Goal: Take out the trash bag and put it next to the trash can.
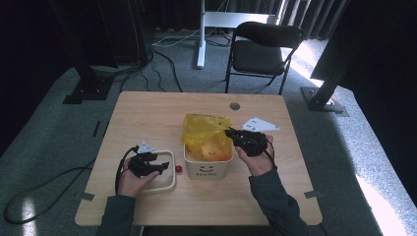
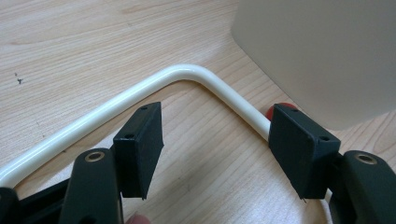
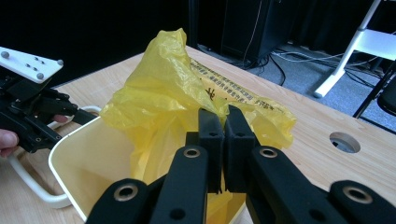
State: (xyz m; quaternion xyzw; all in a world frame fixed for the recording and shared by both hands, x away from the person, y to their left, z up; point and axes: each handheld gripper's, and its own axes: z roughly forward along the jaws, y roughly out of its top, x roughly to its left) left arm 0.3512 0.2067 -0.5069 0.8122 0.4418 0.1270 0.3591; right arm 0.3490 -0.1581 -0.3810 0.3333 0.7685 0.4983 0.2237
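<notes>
Left gripper low over the near-left of the table, jaws parted about halfway and gripping nothing, straddling the right side of the white wire frame lying flat there, with the small red ball just right of it and partly hidden behind one pad. Risk here: closing now may catch only the frame's rod, or nudge the ball so it rolls off toward the near edge. Centre, white bin marked "Hello", yellow bag bunched up inside and sticking out above the rim. Right gripper at the bin's right, jaws pinched shut on a fold of the bag. Thin plastic there likely to slip or tear under a hard pull, and the light bin likely to tip or slide with nothing bracing it.
</notes>
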